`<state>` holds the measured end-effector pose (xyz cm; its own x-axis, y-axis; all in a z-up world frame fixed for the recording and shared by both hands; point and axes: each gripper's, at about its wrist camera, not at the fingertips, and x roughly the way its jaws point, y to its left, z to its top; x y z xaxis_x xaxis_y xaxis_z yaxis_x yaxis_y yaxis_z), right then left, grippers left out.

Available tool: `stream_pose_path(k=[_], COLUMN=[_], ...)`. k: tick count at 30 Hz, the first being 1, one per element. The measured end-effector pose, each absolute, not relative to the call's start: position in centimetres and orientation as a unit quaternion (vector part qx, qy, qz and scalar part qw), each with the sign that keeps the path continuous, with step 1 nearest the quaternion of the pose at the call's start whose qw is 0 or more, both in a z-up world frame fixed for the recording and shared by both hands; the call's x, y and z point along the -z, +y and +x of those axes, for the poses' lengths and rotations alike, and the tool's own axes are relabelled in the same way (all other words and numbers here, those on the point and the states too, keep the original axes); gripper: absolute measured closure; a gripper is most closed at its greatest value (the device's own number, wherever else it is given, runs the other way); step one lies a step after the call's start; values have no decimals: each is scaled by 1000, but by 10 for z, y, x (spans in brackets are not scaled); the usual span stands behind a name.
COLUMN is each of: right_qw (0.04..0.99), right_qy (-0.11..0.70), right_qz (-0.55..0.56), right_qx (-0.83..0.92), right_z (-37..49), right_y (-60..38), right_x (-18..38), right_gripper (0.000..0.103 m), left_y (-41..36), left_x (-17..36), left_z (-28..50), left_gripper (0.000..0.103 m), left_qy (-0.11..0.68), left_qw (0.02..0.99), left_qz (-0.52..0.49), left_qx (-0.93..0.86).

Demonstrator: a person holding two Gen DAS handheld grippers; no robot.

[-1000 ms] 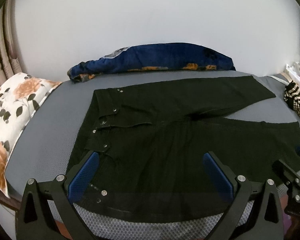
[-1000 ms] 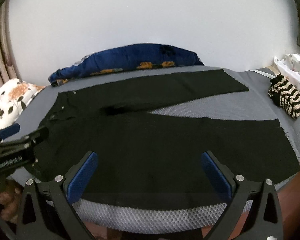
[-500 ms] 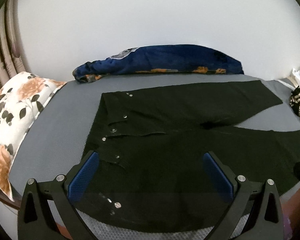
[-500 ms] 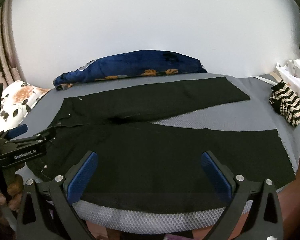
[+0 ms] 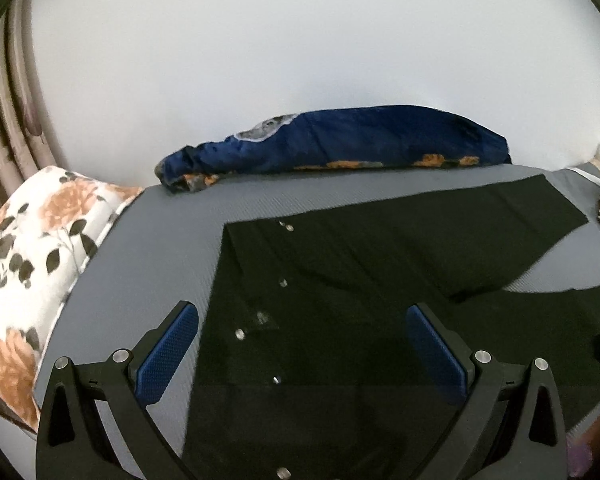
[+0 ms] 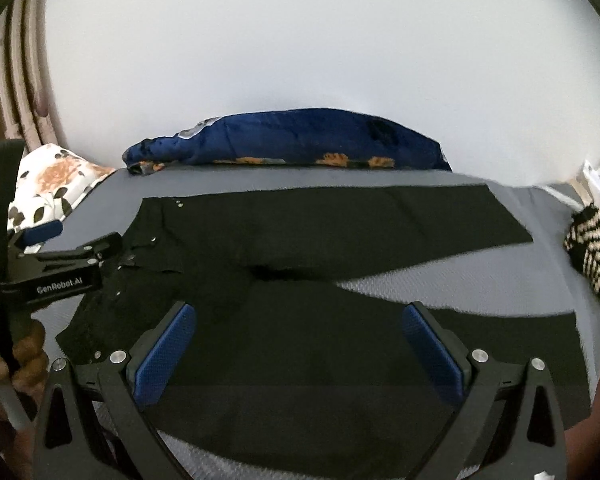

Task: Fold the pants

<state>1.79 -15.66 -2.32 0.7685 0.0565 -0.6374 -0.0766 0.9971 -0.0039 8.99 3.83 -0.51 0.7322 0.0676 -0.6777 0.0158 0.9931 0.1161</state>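
Observation:
Black pants [image 5: 380, 280] lie spread flat on the grey bed, waist with metal snaps to the left, two legs running right and apart in a V. They also show in the right wrist view [image 6: 320, 320]. My left gripper [image 5: 302, 354] is open and empty, above the waist end. My right gripper [image 6: 300, 350] is open and empty, above the near leg. The left gripper also shows in the right wrist view [image 6: 76, 240], at the left by the waistband.
A blue floral blanket [image 5: 340, 146] lies along the wall at the bed's far side. A floral pillow [image 5: 36, 256] is at the left end. A black and cream striped cloth [image 6: 590, 252] sits at the right end. Grey mattress [image 5: 160, 248] surrounds the pants.
Both grippers have moved forward over the bed and closer to the pants. The left one has shifted left toward the waistband. The pants have not moved.

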Motion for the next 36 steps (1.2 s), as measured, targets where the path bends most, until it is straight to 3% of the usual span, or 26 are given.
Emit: stream_pose_path(k=[10,12,14,20,23,31,33,36], right_qw=[932,928,924,915,912,907,904,896], right_qy=[361,371,382,402,408,421,427,439], right_qz=[-16,-17,-17,-11,-10,-4,8,51], right_qx=[-31,-29,-29,-27,-26,-24,-30,-37], right_z=[62,69,75,91,96,109,115,133], right_y=[-159,-160,-161,-164,-165,-172,-175,-185], right_x=[34,41,48,65,69,75,77,77], right_gripper=[0,0,0,0,0,0,0,0], left_y=[128,159,178,196,191,197,193,196], left_x=[25,41,56,97,108,134,134,131], left_z=[197,230,252,294,307,343,341,335], left_gripper=[1,10,28,29,41,44,68,84], left_qy=[407,435,463,500,498,510,509,501], left_qw=[912,900,886,864,862,845,840,840], left_qz=[44,31,13,22,23,-52,-54,-76], left_qx=[-21,-16,3,57,94,150,179,193])
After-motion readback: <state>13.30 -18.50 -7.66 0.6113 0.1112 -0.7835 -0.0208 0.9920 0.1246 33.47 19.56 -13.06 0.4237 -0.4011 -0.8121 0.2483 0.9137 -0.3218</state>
